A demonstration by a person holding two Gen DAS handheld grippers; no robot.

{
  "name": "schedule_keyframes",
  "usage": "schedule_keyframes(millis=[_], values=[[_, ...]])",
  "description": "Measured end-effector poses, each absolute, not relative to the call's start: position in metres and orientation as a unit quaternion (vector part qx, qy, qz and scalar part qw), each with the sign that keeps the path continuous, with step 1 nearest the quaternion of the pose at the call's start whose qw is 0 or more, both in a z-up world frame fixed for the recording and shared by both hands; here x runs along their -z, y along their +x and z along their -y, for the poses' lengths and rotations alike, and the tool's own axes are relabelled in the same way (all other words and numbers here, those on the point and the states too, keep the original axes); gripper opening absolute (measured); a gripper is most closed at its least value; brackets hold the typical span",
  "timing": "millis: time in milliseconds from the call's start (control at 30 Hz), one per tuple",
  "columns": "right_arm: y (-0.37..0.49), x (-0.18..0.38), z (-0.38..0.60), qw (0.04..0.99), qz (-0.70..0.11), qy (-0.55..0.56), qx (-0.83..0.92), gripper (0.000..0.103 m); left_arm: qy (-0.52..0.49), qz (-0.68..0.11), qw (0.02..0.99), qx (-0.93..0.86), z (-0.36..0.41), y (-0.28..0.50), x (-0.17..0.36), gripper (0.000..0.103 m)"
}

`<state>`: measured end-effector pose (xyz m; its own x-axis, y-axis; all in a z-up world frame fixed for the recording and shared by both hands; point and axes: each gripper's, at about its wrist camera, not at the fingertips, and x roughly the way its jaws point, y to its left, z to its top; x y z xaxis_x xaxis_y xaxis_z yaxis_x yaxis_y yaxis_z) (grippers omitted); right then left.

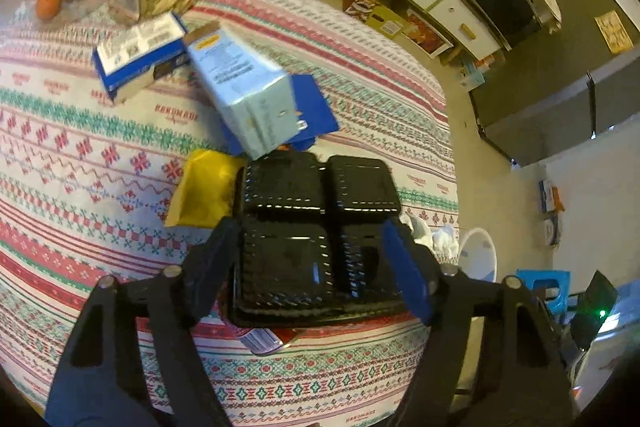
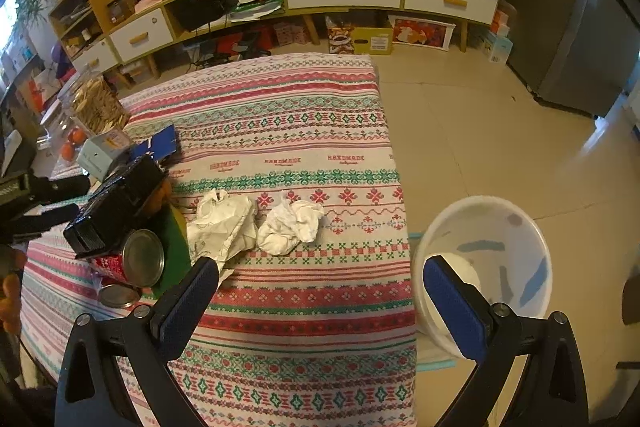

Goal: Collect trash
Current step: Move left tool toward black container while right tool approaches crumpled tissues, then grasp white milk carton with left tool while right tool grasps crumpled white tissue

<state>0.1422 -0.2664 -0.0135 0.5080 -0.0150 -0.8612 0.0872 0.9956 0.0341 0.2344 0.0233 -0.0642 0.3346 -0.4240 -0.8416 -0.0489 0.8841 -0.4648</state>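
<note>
In the left wrist view the black plastic tray (image 1: 316, 227) sits low in the centre of the frame between the spread fingers of the left hand-held gripper (image 1: 308, 267); whether they grip it I cannot tell. In the right wrist view the right hand-held gripper (image 2: 320, 291) is wide apart, holding nothing. Crumpled tissues (image 2: 290, 225) lie mid-frame on the counter (image 2: 304, 307), the white bin (image 2: 486, 267) at lower right.

Gaping right tool (image 2: 320, 291) above crumpled tissues (image 2: 290, 227)
</note>
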Motion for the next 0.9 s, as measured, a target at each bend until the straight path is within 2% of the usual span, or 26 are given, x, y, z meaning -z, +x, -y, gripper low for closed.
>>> schedule_keyframes(millis=[167, 233, 267, 900], values=[[0.143, 0.017, 0.269, 0.866, -0.498, 0.045, 0.036, 0.103, -0.216, -0.564, 0.789, 0.117, -0.022, 0.234, 0.066, 0.067], [0.143, 0.019, 0.269, 0.864, -0.500, 0.046, 0.036, 0.103, -0.214, -0.561, 0.792, 0.113, -0.021, 0.233, 0.064, 0.054], [0.143, 0.020, 0.269, 0.863, -0.502, 0.045, 0.036, 0.103, -0.214, -0.562, 0.791, 0.113, -0.021, 0.233, 0.064, 0.051], [0.165, 0.038, 0.281, 0.851, -0.514, 0.099, 0.041, 0.103, -0.215, -0.552, 0.796, 0.121, -0.025, 0.216, 0.063, 0.051]])
